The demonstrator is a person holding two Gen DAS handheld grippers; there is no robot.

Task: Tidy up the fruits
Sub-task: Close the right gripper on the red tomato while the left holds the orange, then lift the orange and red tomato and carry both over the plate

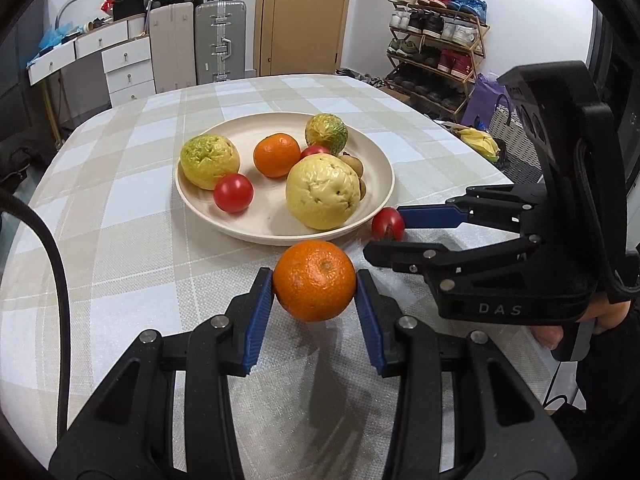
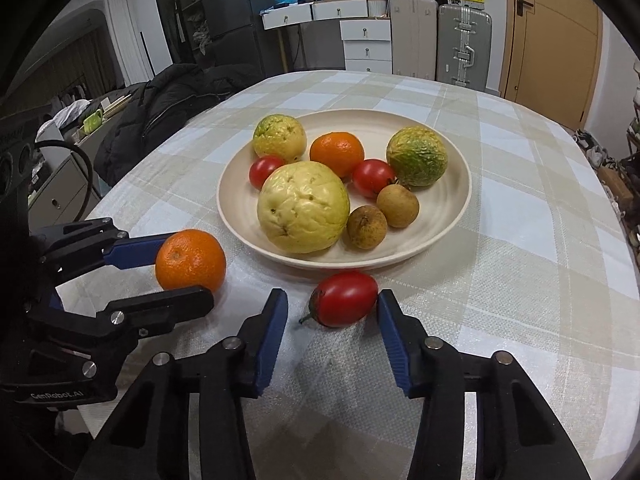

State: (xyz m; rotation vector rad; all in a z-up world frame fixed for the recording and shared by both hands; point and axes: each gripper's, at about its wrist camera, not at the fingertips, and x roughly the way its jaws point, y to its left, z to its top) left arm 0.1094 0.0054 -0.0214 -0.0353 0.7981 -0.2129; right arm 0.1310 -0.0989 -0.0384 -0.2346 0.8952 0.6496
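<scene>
On the table, ahead of both pairs of fingers:

Tablecloth (image 2: 520, 240): we see a beige and white checked cloth under everything, running out beyond our fingertips on all sides.

Plate (image 2: 452, 216): a wide cream plate lies just past the tips of both grippers, its near rim close to the two loose fruits.

Pale guava (image 2: 304, 206): the biggest fruit, it sits in the plate at the near side, straight beyond our right fingers.

Other plate fruit: behind it we count a yellow-green guava (image 2: 279, 137), a greener guava (image 2: 417, 157), a mandarin (image 2: 337, 153), two tomatoes (image 2: 373, 177) and two small brown fruits (image 2: 366, 227).

Left gripper (image 1: 315, 294): our fingers are parted about as wide as one fruit, and both blue pads (image 1: 260, 312) press the sides of the orange. We hold it.

Orange (image 1: 314, 280): gripped between the left fingertips, just short of the plate's near rim. We cannot tell whether it rests on the cloth or is raised off it.

Right gripper (image 2: 332, 304): our fingers stand wide apart around the red tomato. The right pad (image 2: 390, 332) is at its skin; the left pad is apart from it. Nothing is gripped.

Red tomato (image 2: 345, 298): it lies on the cloth between the right fingertips, nearer the right one, just outside the plate's rim, stem end turned toward the left finger.
</scene>
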